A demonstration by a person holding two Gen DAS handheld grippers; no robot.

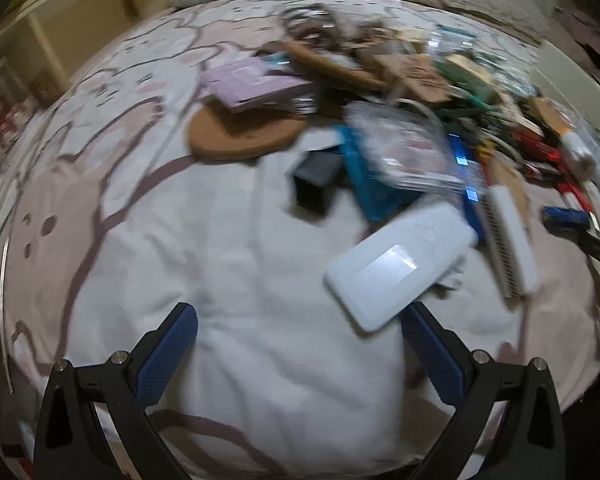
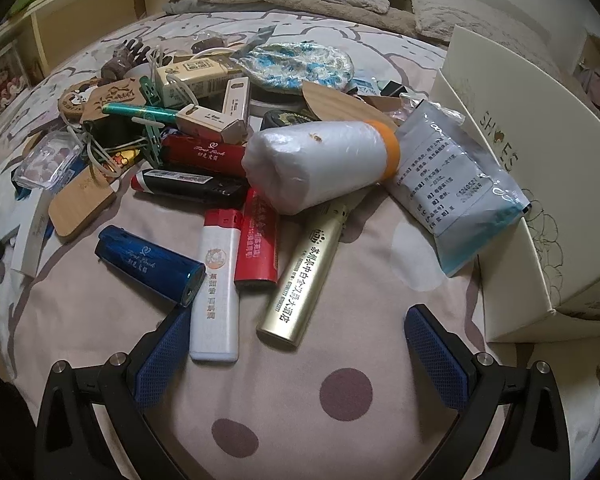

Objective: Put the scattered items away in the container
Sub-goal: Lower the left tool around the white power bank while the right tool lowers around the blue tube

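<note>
Many items [image 2: 236, 168] lie heaped on the bed [image 2: 340, 400], none seen in the box [image 2: 540, 184], whose inside is hidden; judged barely begun.
- Box: right of heap, touching pouch [image 2: 456, 184].
- Left gripper [image 1: 300, 344]: jaws apart, empty, near white case [image 1: 400, 264].
- Right gripper [image 2: 298, 340]: jaws apart, empty, around white lighter [image 2: 218, 284] and gold lighter [image 2: 308, 272] ends.

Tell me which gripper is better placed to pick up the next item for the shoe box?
Right. The right gripper is open just before the white lighter and gold lighter, with the shoe box beside it. The left gripper faces mostly bare bedsheet.
</note>
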